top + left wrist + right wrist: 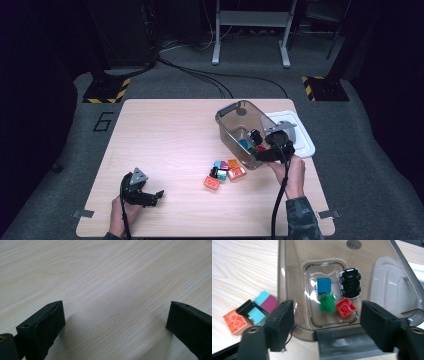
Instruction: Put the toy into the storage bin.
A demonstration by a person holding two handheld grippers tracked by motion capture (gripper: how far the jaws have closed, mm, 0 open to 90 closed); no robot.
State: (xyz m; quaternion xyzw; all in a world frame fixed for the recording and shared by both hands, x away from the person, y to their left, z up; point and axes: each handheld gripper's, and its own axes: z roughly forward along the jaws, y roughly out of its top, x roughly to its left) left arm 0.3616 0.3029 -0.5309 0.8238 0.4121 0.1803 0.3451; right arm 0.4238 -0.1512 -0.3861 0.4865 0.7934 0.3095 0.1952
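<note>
bin: one smoky see-through tub (235,125) on the right part of the surface (165,140), tipped on its side, open mouth toward the right hand-held gripper
inside the bin: four bits – one blue cube (323,285), one green piece (327,303) (blurred), one red brick (345,307), one toy car (350,283) lying wheels-up
outside the bin: a loose cluster just left of it, near edge – orange bricks (235,321), cyan blocks (256,315), one magenta block (270,303); exact count is hard to call
lid: one white lid (300,132) behind the bin on the right
right hand-held gripper (327,320): jaws spread at the bin's mouth, nothing pinched
left hand-held gripper (115,320): near left, jaws spread wide over bare wood
</note>
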